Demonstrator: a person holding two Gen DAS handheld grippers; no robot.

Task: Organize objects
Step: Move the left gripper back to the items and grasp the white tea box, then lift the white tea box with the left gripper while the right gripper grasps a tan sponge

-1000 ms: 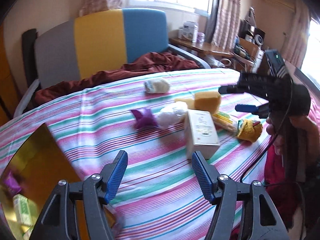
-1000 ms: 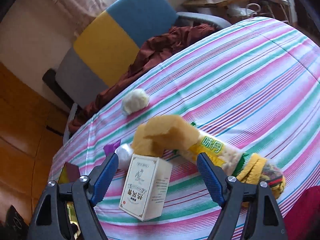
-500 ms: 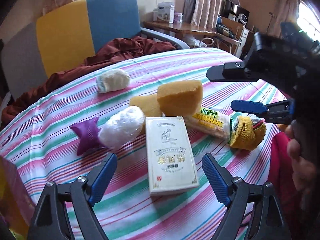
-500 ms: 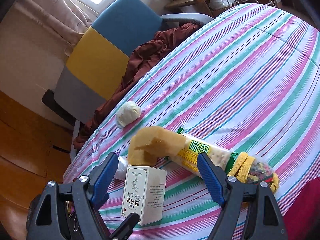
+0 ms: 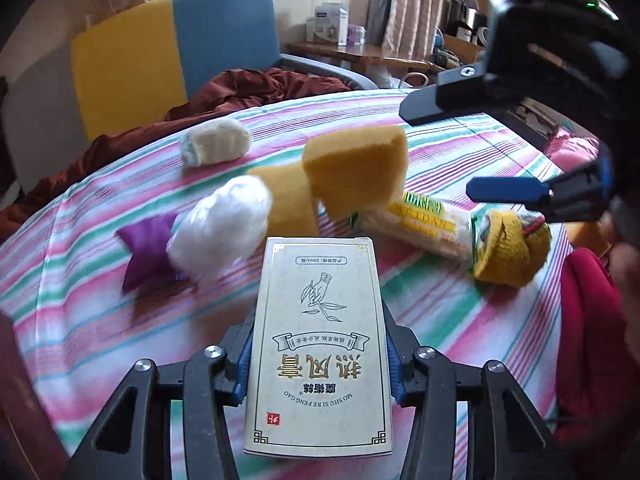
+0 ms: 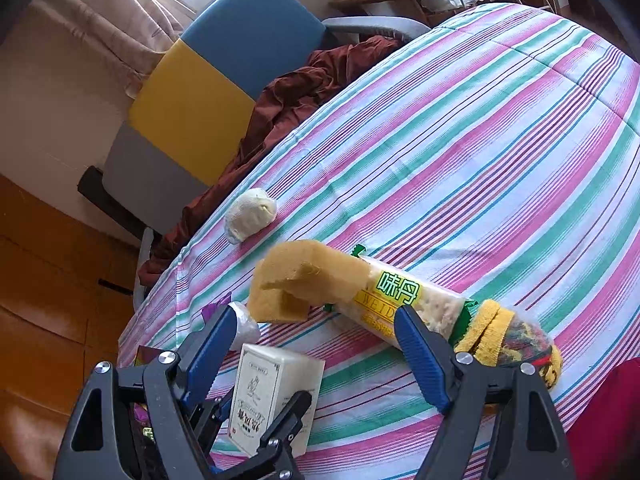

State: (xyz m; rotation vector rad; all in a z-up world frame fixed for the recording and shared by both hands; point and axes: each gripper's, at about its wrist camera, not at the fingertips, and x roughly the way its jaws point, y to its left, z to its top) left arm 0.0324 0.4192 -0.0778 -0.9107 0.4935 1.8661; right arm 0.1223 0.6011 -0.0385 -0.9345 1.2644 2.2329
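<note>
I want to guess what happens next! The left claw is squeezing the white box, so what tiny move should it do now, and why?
Probably lift the white box straight up a little. The left gripper has just been closing and its blue pads now press both long sides of the box, which lies on the striped cloth close to the white ball. The right gripper hangs open, empty.
</note>
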